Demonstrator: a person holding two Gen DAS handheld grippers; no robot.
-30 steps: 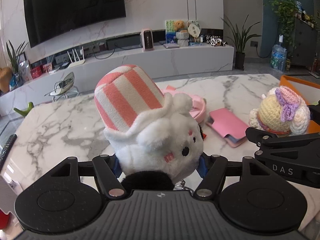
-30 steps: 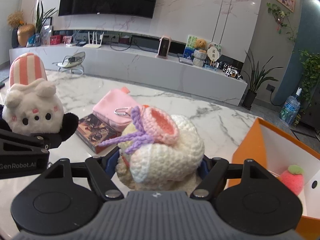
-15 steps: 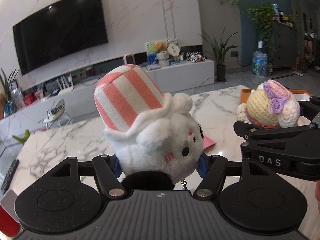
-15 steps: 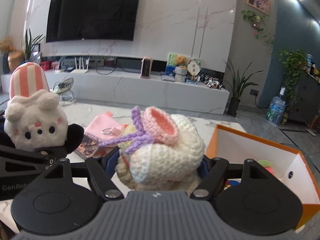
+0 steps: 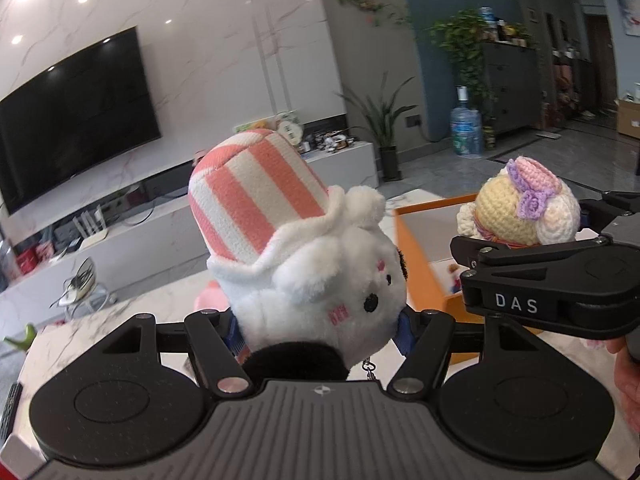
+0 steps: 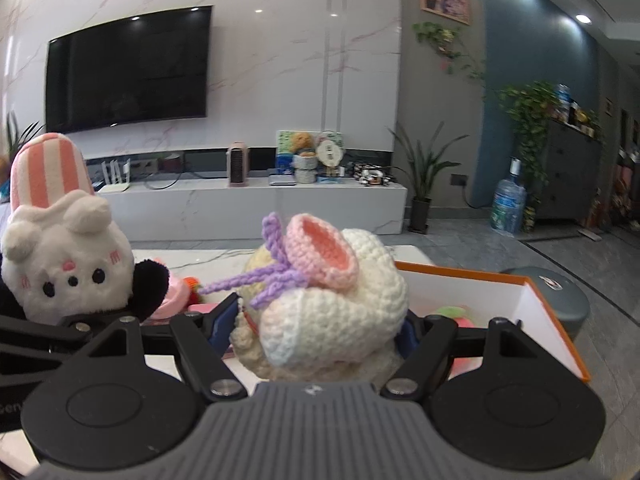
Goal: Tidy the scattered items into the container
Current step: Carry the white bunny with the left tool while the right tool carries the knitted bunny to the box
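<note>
Gripping a white plush bunny with a pink-and-white striped hat (image 5: 308, 264), the left gripper (image 5: 320, 330) has its blue pads pressed against the toy's sides, and the toy is held clear above the white marble-patterned table (image 5: 120, 320). The right gripper (image 6: 322, 330) is clamped the same way on a cream crocheted doll with a pink flower and a lilac yarn bow (image 6: 328, 300), also lifted off the table.

An orange cardboard box with a white inside (image 6: 560, 344) stands open at the right end of the table. In the right wrist view its near wall and far rim show just behind the crocheted doll, and inside it lie soft things in red-pink and pale green (image 6: 456, 314), partly hidden by the gripper, so what they are cannot be told. In the left wrist view the same box's orange rim (image 5: 424, 206) lies behind both toys; the crocheted doll sits in front of its opening, and a small colourful item (image 5: 454, 276) shows low inside, too blurred to name.

On the table to the left of the box lies a pink soft item (image 6: 176, 300), mostly hidden behind the left gripper. A person's fingers (image 5: 626, 376) show at the right edge.
</note>
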